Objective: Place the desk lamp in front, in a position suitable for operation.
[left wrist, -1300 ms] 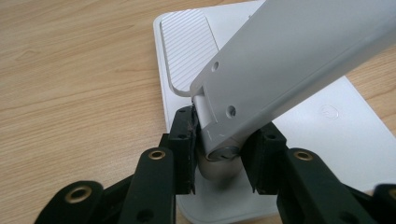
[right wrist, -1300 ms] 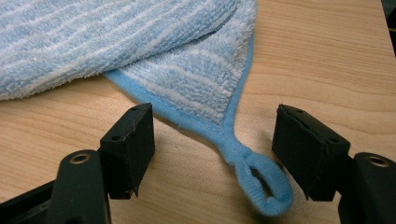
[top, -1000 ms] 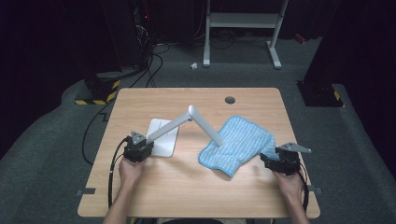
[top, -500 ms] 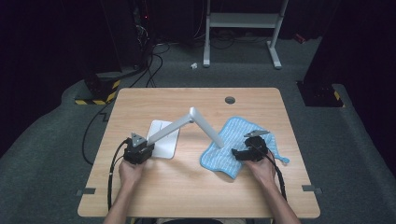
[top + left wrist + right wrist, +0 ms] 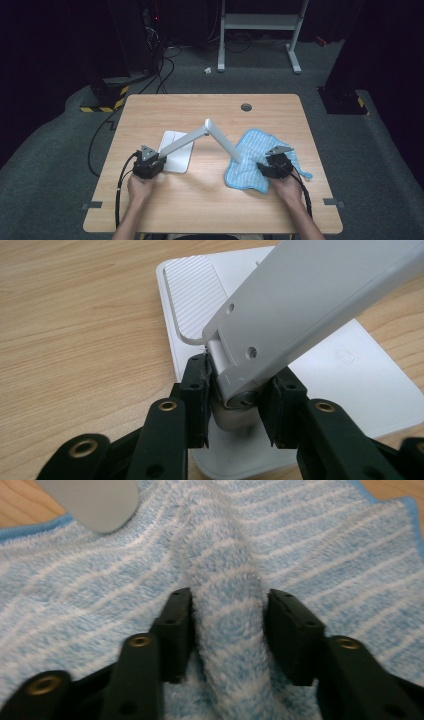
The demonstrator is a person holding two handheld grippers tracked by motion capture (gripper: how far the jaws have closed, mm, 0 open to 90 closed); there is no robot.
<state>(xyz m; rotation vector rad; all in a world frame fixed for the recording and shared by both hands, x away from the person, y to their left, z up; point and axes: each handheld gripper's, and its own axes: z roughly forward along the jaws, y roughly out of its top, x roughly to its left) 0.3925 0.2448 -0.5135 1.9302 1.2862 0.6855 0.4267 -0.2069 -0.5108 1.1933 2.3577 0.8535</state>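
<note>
Grippers, two, hand-held, at the near half of a wooden desk (image 5: 150,210).

Room: the desk's far half is bare save a grommet hole (image 5: 246,107). Cloth (image 5: 250,150) lies right of centre, its right corner near the desk's right edge. Lamp base (image 5: 176,151) lies flat left of centre, well in from the left edge.

Obstacles: the lamp arm (image 5: 187,141) rises from the base to an elbow, and the lamp head (image 5: 227,146) slopes down to end over the cloth's left part, just beside the right gripper. Cables trail to the near edge.

Left gripper (image 5: 149,165): clamped on the lamp's hinge (image 5: 240,400) at the base's near end, pads on both sides.

Right gripper (image 5: 272,167): on the cloth, jaws just been closing, a raised fold (image 5: 230,630) of cloth bunched between them, pads against both its sides.
</note>
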